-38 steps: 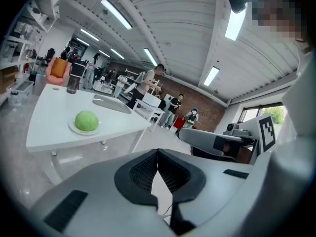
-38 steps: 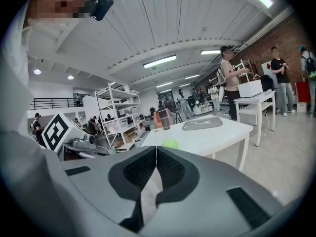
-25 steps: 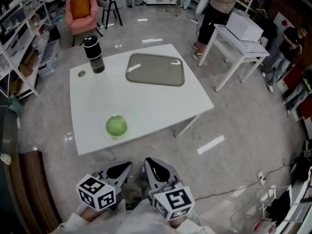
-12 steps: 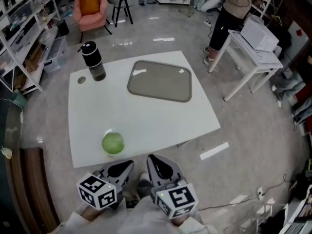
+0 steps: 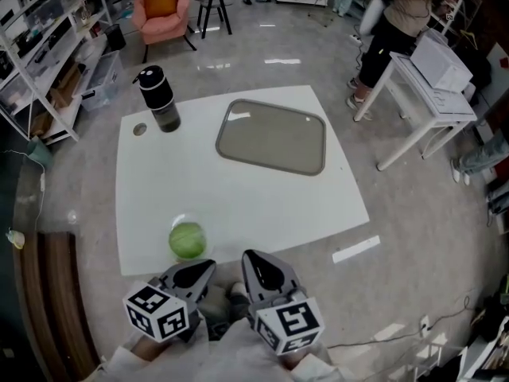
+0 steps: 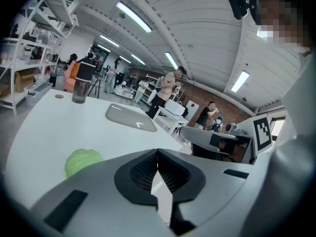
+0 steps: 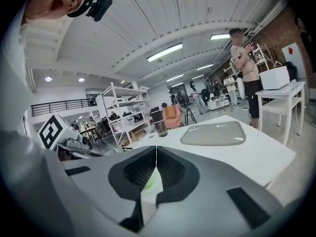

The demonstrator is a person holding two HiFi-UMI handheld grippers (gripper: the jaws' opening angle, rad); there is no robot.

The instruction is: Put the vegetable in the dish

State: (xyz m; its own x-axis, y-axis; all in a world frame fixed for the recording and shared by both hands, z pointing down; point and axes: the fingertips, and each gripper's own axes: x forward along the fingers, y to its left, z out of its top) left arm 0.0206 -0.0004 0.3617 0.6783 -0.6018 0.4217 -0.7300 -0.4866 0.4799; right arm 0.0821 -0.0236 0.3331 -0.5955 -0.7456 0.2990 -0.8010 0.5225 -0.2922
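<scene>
a white square table (image 5: 238,197) with a smooth matte top stands on a grey polished floor (image 5: 413,237) that throws back the ceiling lights. around it is an open workshop room: white wire shelves (image 5: 48,46) along the left wall, a pink padded armchair (image 5: 161,6) at the far end, and off to the right a narrower white side table (image 5: 429,94) bearing a white box (image 5: 444,60), with a person (image 5: 398,22) standing just beside it.

the cabbage (image 5: 187,240), a round, pale green, crinkly-leaved ball, sits on the table near its front edge, left of centre. the dish (image 5: 272,137) is a shallow grey rectangle with rounded corners and a raised rim; it lies flat on the far right part of the table, well apart from the cabbage. a dark cylindrical bottle (image 5: 158,99) with a black cap stands upright near the far left corner, a small round spot (image 5: 140,129) on the tabletop just beside it.

the left gripper (image 5: 193,275) and right gripper (image 5: 262,270) hang side by side below the table's front edge, off the tabletop, each of grey moulded plastic with black ribbed pads. both are clenched with fingertips touching and grasp nothing. the cabbage lies just ahead of the left gripper, untouched.
</scene>
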